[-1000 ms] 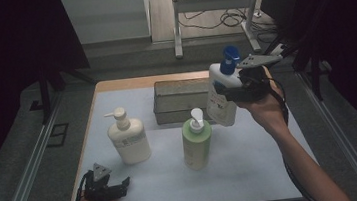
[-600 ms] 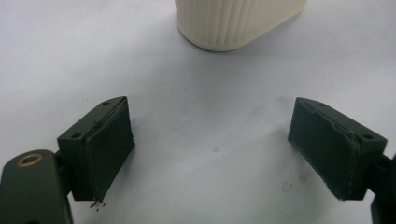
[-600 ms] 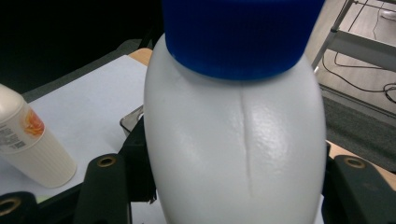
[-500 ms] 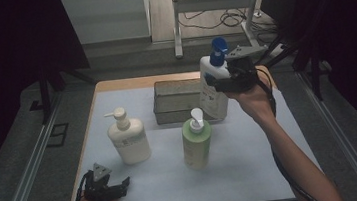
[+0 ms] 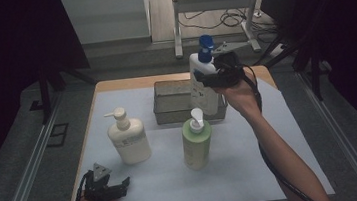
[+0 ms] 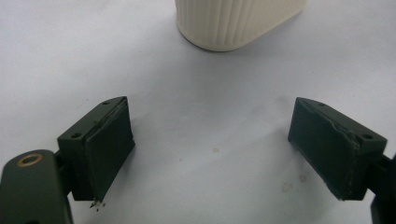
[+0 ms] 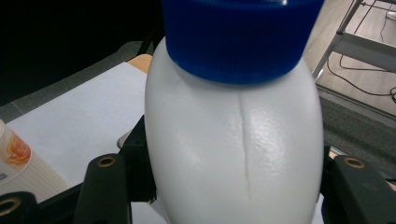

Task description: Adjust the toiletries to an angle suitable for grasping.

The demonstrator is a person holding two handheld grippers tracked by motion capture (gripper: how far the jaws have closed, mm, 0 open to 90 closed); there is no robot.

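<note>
right tongs [image 5: 216, 74] clamped on the white bottle [image 5: 204, 85], jaws about half closed against both its sides, blue cap [image 5: 205, 42] up. grip sits high on the body, just under the cap, likely so the base hangs free and can go down first. bottle is held upright in the air above the right part of the grey bin [image 5: 176, 100] at the back of the desk [image 5: 274, 171]; can't tell if its base touches the bin yet. looks like a drop into the bin is the step in hand.

right gripper view: bottle [image 7: 233, 140] wedged between the two jaws, cap [image 7: 240, 37] at top, seam line facing the camera.

left tongs [image 5: 106, 186] rest low at the near left edge of the desk, jaws wide open, nothing between them. left gripper view: bare desk between the pads [image 6: 109, 144], base of the cream pump bottle [image 6: 233, 21] ahead and apart. probably parked out of the way, aimed at the next thing.

cream pump bottle [image 5: 129, 138] and green pump bottle [image 5: 197, 141] stand upright on the desk in front of the bin, apart from each other, leaving the path into the bin free.
</note>
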